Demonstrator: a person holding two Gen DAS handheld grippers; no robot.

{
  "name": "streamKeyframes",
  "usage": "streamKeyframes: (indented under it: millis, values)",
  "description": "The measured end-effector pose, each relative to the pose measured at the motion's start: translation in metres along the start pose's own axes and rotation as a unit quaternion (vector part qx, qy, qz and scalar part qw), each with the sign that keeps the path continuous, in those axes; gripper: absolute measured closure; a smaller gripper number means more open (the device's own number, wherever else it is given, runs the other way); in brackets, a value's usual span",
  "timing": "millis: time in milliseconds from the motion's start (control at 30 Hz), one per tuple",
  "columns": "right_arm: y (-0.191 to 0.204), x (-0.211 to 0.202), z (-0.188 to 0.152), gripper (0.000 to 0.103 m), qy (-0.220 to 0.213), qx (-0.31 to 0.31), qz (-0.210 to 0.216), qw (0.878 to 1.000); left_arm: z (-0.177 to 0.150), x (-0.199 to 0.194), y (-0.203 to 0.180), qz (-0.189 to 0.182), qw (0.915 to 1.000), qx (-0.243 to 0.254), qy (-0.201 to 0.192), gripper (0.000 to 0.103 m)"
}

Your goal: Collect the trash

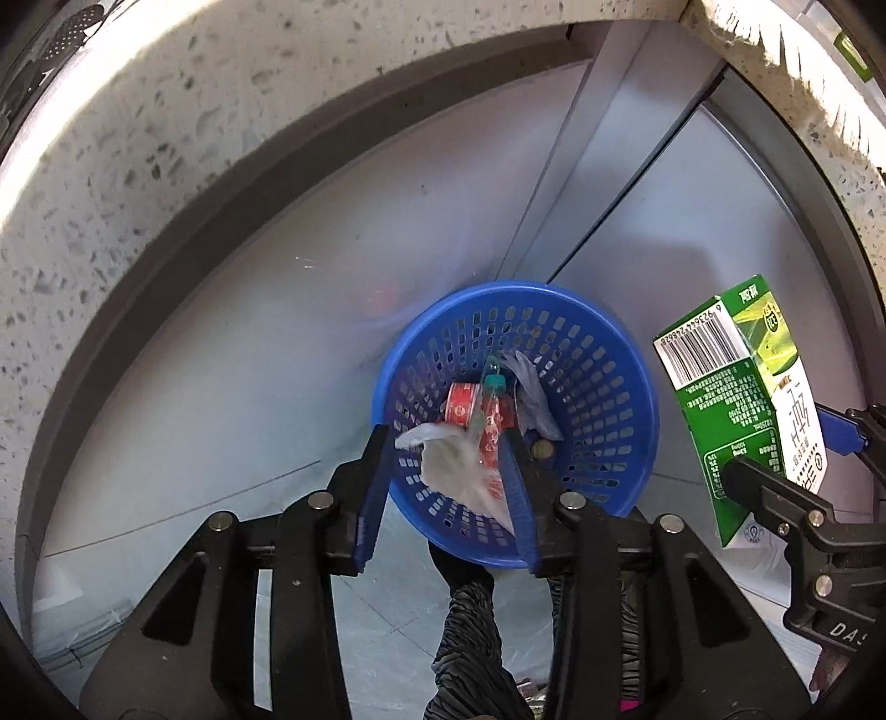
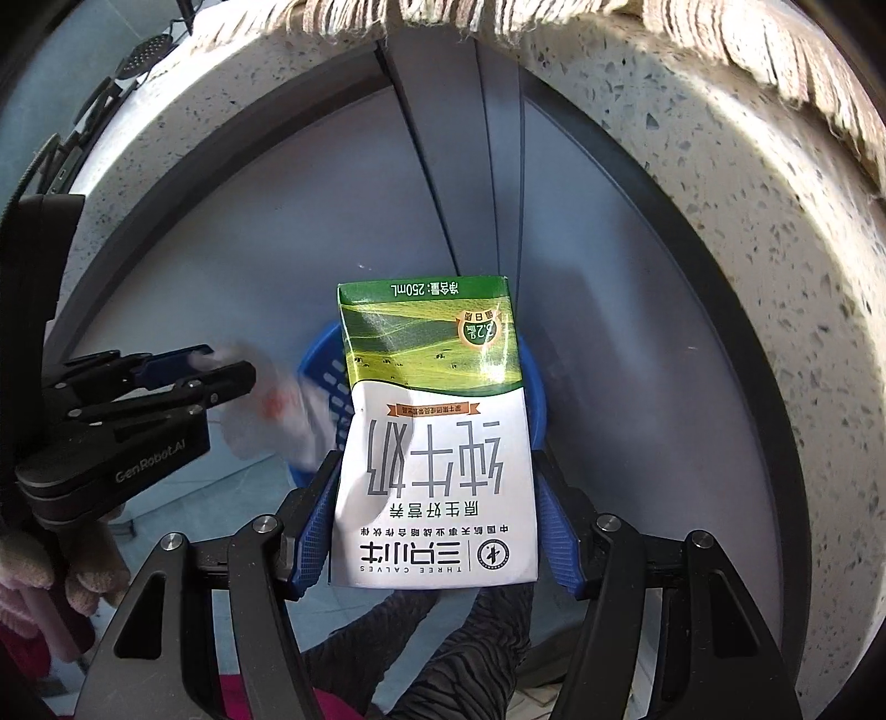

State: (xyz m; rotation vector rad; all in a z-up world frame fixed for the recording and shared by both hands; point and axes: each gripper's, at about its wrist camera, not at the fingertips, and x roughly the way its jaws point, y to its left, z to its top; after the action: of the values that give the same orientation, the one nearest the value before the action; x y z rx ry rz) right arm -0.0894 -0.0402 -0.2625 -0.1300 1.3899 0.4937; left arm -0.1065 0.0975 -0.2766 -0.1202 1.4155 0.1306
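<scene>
Nearest, the right hand-held gripper [image 2: 437, 531] clamps a milk carton [image 2: 437, 443] between its ribbed blue pads, printing upside down; the jaws squeeze the flat white-and-green sides, a hold that probably keeps the light cardboard box from slipping until it is over the bin. Just beside it, the left hand-held gripper [image 1: 448, 487] points straight down with its jaws parted; a crumpled clear plastic bag [image 1: 459, 471] lies between the pads, seemingly loose and no longer pinched, directly above the blue basket [image 1: 609, 399], so it should fall inside. The basket is round, of perforated plastic, standing on the floor below both tools; in it lie a red wrapper [image 1: 462, 404], a small bottle [image 1: 493, 399] with a teal cap, and grey film. Farthest, grey cabinet doors [image 1: 277, 310] rise to the speckled stone surface [image 1: 138, 138], edged with a fringed cloth [image 2: 498, 16].
</scene>
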Motion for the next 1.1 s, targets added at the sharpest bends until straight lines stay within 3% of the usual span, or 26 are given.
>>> streamKeyframes:
  millis: [133,733,1100]
  values:
    - [-0.001,-0.003,-0.002,0.04,0.0,0.003,0.0,1.0,-0.001,0.0,0.002,0.0,1.0,0.001,-0.006,0.054]
    - [-0.011,-0.017,-0.002,0.039,-0.015,-0.009,0.016,1.0,-0.002,-0.02,0.004,0.0,0.9995,-0.002,-0.031,0.054]
    - [-0.011,-0.057,0.002,0.039,-0.043,-0.018,0.031,0.998,-0.002,-0.054,0.01,-0.006,0.998,-0.006,-0.063,0.054]
